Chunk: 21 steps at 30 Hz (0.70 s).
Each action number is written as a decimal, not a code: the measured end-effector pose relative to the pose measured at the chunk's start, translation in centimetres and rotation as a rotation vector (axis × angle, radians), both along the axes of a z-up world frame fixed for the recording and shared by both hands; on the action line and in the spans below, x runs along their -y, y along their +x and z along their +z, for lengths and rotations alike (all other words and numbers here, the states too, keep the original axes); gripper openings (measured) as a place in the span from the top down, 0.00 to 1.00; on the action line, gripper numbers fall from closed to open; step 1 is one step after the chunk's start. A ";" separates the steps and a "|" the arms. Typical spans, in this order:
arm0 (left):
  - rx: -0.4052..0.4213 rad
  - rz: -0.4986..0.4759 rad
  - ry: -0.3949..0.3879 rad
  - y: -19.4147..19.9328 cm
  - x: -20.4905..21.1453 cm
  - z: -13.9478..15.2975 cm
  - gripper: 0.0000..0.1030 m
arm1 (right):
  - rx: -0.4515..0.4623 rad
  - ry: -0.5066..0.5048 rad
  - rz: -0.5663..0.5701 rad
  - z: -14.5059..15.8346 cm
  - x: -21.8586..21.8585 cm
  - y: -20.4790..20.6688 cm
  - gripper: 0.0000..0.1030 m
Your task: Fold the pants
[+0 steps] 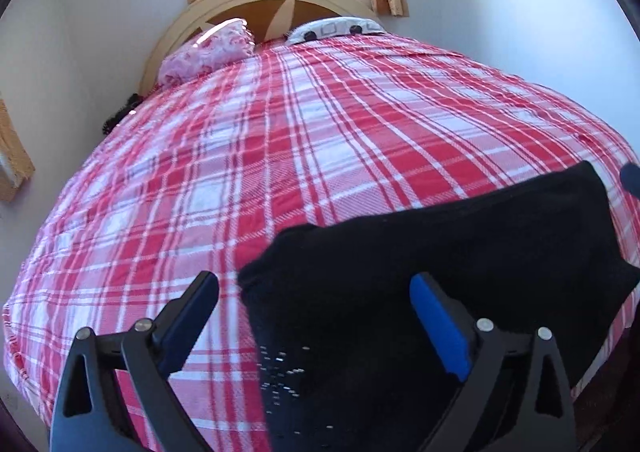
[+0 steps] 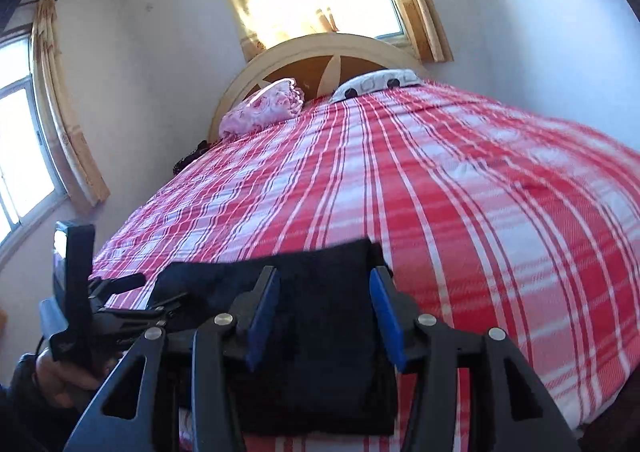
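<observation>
Black pants [image 2: 320,340] lie folded on the plaid bed [image 2: 500,212], long axis left-right; right gripper [image 2: 324,316] half-spread straddling the near fold, not pinching; left gripper [image 1: 316,316] spread wide, empty, over the left end

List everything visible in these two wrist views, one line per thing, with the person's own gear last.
Pants: one, black, folded into a compact stack at the near edge of the bed.
Bedspread: one, red, pink and white plaid, covering the bed.
Pillow: one, pink, at the head, left side.
Second pillow: one, white with dark print, at the head, right side.
Headboard: one, cream and brown, arched.
Windows: two, with beige curtains.
Left gripper: black, blue pads, open wide over the pants' left edge.
Right gripper: black, blue pads, open above the pants.
Hand: one, gripping the left tool.
</observation>
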<state>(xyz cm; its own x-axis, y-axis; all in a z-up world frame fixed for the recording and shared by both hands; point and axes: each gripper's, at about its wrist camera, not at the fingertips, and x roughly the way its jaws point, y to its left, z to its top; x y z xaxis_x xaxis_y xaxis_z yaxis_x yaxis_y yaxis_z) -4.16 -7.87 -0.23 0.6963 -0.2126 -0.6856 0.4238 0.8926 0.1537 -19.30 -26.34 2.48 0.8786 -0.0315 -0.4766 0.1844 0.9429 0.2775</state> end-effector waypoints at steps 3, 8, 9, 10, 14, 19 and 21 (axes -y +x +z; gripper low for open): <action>-0.024 0.022 0.009 0.8 -0.3 -0.5 0.04 | -0.022 -0.031 0.005 0.2 -0.2 2.5 0.52; -0.043 0.033 0.019 1.5 -0.2 -1.1 0.02 | -0.156 -0.032 -0.002 -2.4 0.0 7.4 0.52; -0.044 0.032 0.024 1.5 -0.1 -1.2 0.02 | -0.173 -0.038 -0.012 -2.8 -0.1 8.0 0.52; -0.045 0.032 0.026 1.6 -0.1 -1.2 0.02 | -0.167 -0.041 -0.021 -2.9 -0.1 8.3 0.52; -0.060 0.040 0.016 1.8 -0.2 -1.3 0.00 | -0.165 -0.009 -0.047 -3.3 0.3 8.7 0.51; -0.068 0.047 0.011 1.8 -0.3 -1.4 0.00 | -0.159 -0.027 -0.031 -3.1 -0.2 9.0 0.42; -0.067 0.047 0.011 1.8 -0.4 -1.4 0.00 | -0.141 -0.040 -0.035 -2.6 -0.6 8.5 0.42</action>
